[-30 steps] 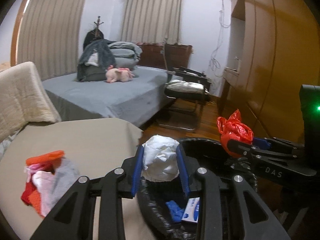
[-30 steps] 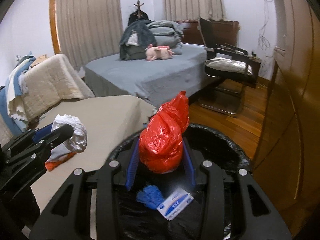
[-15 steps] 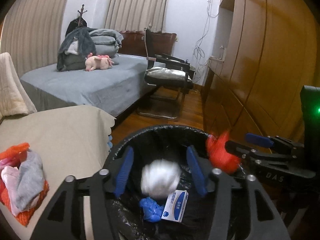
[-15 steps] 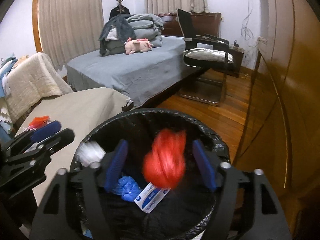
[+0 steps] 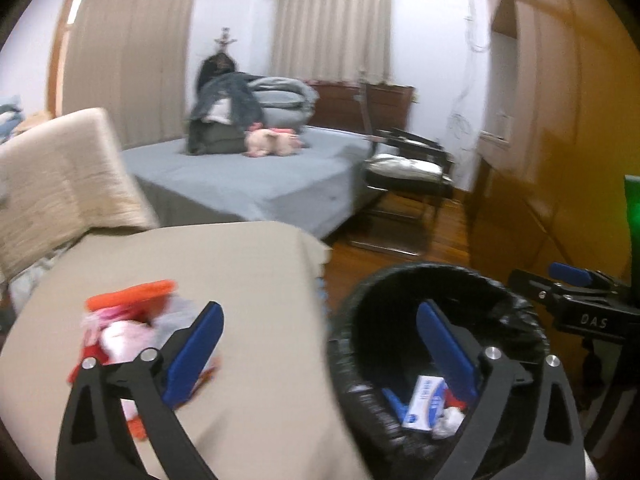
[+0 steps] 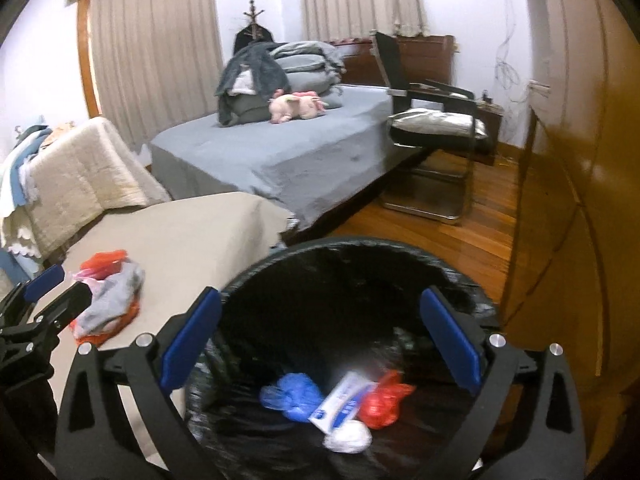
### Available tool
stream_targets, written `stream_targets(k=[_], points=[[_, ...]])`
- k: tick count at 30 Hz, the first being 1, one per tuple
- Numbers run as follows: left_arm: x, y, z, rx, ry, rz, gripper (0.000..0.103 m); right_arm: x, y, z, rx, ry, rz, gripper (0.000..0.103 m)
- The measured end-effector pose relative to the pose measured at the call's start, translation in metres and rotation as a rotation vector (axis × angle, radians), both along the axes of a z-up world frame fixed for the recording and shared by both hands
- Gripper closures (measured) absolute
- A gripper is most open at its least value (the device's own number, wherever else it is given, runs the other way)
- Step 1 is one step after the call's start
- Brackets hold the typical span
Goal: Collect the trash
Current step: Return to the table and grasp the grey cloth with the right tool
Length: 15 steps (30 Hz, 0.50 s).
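Above the black-lined bin (image 6: pixel 360 248), the right gripper (image 6: pixel 320 340) is hanging wide and empty; the left gripper (image 5: pixel 320 340) is gaping beside it over the table (image 5: pixel 240 272).

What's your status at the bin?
Left tool and right tool open, empty. Red bag and white wad in bin. Pile waits on table; nothing blocking.

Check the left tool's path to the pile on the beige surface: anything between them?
Nothing visible. The left tool is open and empty, the pile sits just past its left finger on the beige surface. The bin is off to the right.
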<state>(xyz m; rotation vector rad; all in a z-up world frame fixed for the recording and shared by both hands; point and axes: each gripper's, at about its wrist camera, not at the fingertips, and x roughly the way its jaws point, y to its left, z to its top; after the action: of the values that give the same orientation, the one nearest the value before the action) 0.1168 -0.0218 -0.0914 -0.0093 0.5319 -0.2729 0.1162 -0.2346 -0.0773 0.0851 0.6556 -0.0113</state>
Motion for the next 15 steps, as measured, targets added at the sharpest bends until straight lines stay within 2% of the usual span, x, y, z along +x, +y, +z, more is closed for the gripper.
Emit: stream_targets(k=[8,15], points=[[-0.002,0.074,-0.005,0.025,0.003,0.184,0.006,0.030,0.072,-0.002,-0.006,-0.014,0.137,0.006],[0.001,0.117,-0.015,0.043,0.007,0.287,0.006,0.056,0.132,-0.016,0.000,-0.003,0.233,0.006]])
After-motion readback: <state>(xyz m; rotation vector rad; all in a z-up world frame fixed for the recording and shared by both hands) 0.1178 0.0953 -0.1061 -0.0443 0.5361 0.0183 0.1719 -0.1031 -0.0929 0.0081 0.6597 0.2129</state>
